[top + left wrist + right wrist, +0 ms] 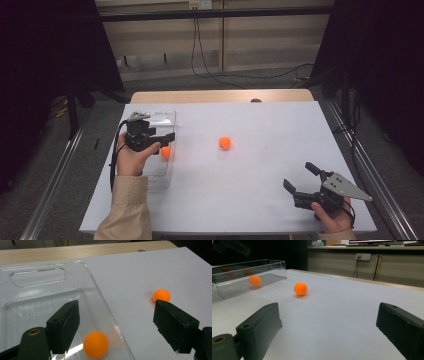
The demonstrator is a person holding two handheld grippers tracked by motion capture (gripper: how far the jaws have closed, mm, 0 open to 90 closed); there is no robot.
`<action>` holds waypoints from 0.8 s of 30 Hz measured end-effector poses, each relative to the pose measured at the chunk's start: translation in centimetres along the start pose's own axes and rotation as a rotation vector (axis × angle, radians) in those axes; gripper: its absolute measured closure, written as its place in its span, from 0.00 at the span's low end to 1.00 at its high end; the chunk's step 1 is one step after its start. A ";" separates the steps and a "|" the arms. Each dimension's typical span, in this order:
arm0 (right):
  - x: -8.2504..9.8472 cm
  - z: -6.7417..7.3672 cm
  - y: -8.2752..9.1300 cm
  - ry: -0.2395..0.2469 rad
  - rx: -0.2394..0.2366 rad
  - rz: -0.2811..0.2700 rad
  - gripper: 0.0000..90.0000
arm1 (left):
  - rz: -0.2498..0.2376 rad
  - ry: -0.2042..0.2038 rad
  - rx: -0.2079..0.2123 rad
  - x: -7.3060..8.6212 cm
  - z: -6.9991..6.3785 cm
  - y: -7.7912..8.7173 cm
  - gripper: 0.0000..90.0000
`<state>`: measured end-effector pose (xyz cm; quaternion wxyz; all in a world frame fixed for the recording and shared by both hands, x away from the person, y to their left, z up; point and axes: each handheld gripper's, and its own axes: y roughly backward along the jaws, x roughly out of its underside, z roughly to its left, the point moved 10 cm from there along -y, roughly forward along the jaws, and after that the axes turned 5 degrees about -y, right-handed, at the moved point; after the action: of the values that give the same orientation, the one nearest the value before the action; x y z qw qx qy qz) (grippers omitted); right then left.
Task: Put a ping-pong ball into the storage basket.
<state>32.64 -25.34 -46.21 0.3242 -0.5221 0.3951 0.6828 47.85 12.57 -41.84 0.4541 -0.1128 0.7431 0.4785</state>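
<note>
My left gripper hangs over the clear bin at the tabletop's left edge, jaws apart, so the orange ball lies free inside. The second ball waits mid-table; my right gripper rests near the front right corner, jaws wide, nothing in them.

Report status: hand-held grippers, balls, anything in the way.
Left hand-held gripper open over clear tray, one orange ball inside. Right hand-held gripper open, empty. Second ball loose mid-table, path unobstructed.
</note>
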 end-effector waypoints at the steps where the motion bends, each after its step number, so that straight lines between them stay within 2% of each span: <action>1: 0.0 0.0 0.0 0.000 0.000 0.000 0.05 | -0.001 -0.008 0.006 0.0 -0.3 -0.2 0.22; 24: 0.0 0.0 0.0 0.000 0.000 0.000 0.05 | -0.008 -0.062 0.049 -0.7 -2.8 -1.2 0.15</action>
<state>32.67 -25.31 -46.24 0.3242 -0.5220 0.3949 0.6830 47.38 9.51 -41.67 0.4813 -0.0901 0.7397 0.4615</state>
